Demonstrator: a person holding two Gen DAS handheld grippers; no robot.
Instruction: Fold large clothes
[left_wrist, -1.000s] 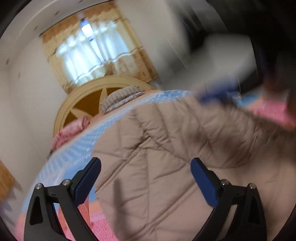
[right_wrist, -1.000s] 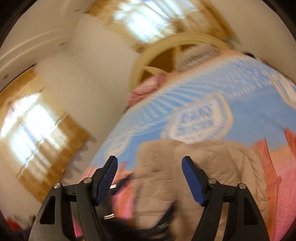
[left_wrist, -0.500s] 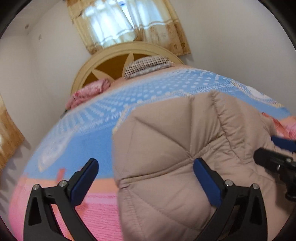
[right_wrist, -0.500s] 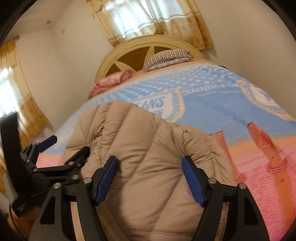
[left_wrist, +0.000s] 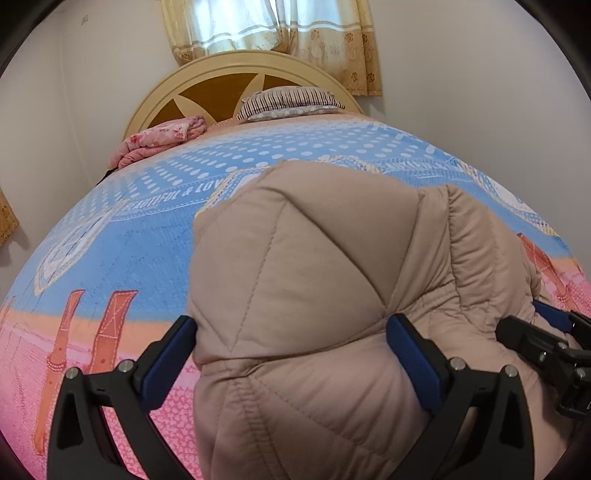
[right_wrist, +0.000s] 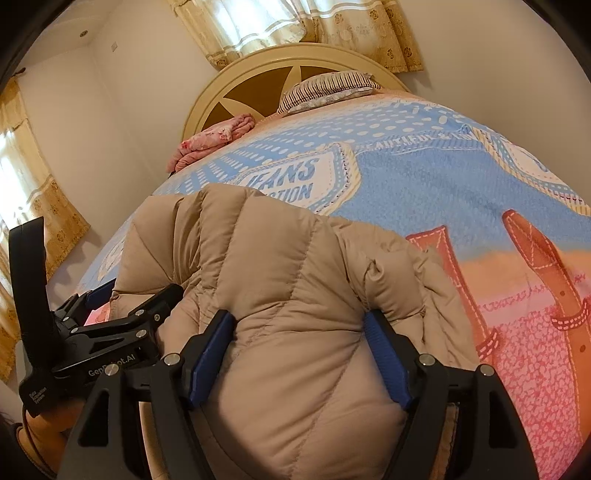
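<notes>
A beige quilted puffer jacket lies bundled on the bed's blue and pink blanket. My left gripper is open, its blue pads on either side of the jacket's near bulge, which fills the gap. My right gripper is open too, straddling the jacket further right. The right gripper shows at the right edge of the left wrist view. The left gripper shows at the left of the right wrist view, pushed against the jacket's side.
The bed runs back to a cream wooden headboard with a striped pillow and a folded pink cloth at its foot. Curtained windows stand behind the headboard and at the left wall. A white wall lies to the right.
Both grippers swung down from a blurred, tilted pose and closed in on the jacket. The jacket now bulges between each pair of open fingers.
</notes>
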